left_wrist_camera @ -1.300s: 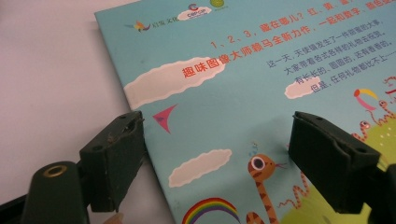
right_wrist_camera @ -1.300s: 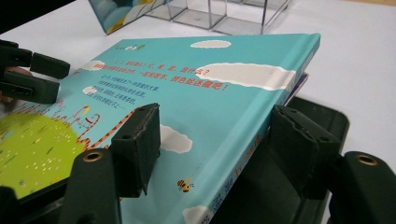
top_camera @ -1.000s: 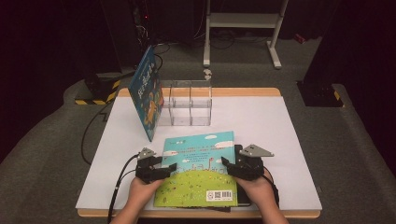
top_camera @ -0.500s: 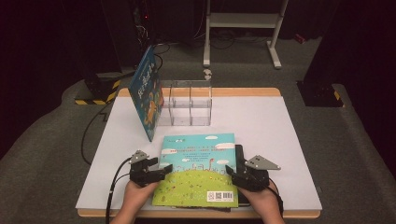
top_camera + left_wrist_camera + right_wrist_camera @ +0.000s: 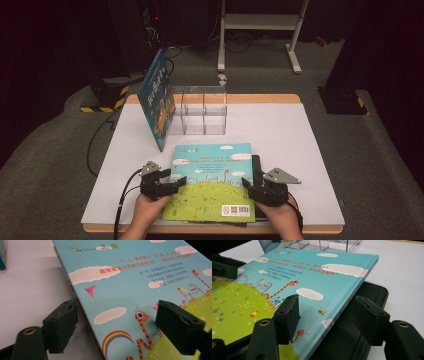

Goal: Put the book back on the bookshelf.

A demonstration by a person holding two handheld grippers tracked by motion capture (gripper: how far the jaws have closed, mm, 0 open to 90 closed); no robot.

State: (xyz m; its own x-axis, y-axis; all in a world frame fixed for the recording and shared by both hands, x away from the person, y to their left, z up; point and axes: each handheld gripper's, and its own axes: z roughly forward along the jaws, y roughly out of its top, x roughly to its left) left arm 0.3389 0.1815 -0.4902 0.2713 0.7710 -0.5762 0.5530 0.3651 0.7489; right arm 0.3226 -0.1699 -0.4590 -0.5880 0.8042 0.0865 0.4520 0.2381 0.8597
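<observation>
Book: we see the book [image 5: 212, 182] lying flat at the table's [image 5: 300, 135] near edge.
Left tool: our left tool [image 5: 172, 187] straddles its left edge, jaws just widened, not pressing.
Right tool: our right tool [image 5: 250, 186] spans the spine, gaps showing.

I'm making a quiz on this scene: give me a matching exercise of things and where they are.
Things:
1 picture book
2 blue book
3 clear organizer
4 black tray

Places:
A under the picture book
B leaning upright on the organizer's left
C flat between the two grippers
D behind the picture book

Pairs: 1-C, 2-B, 3-D, 4-A
</observation>
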